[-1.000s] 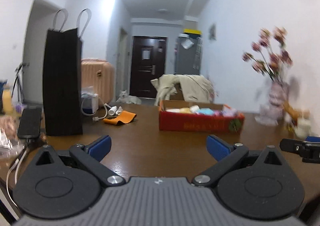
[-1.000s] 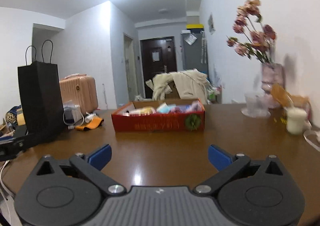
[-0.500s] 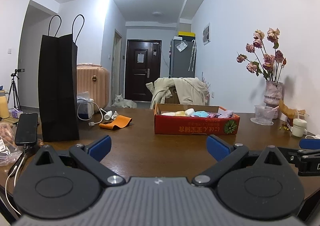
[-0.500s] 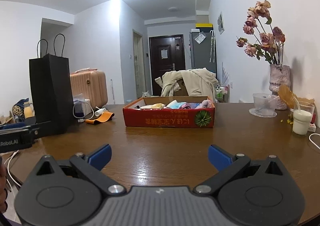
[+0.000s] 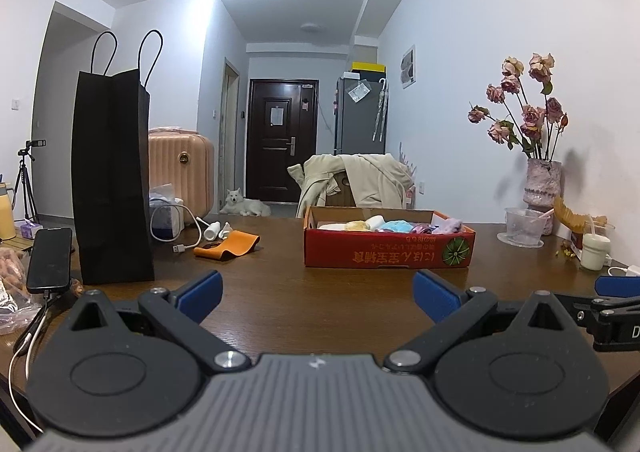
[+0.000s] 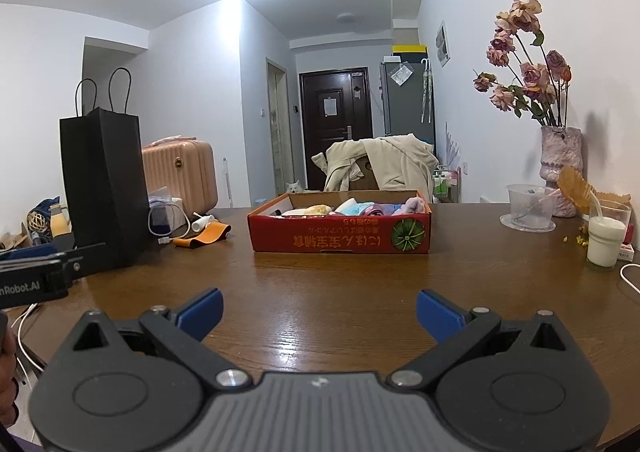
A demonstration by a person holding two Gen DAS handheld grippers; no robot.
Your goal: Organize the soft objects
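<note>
Both grippers stand with their blue-padded fingers spread wide and nothing between them: the left gripper (image 5: 318, 290) sits low in its own view over the brown wooden table (image 5: 320, 284), and the right gripper (image 6: 319, 308) does the same in its view, its tip also showing at the right edge of the left view. Neither touches anything.

Centre frame in both views, well beyond the fingers, sits the shallow red cardboard box (image 6: 340, 230) with upside-down printed lettering and a green melon picture. Small pastel soft rolls (image 6: 352, 207), white, yellow, blue and purple, lie inside it in a row. Left of it, an orange soft strap (image 6: 208, 233) lies loose on the table beside a tall black paper bag (image 6: 102, 188).

Such a row would fit sorting that is finished as well as a box waiting to be emptied or rearranged. Whichever it is, any grasp on these pieces should come from above, pinching the middle of one roll so that neighbours are not dragged, and squeezing lightly since the fabric will give.
</note>
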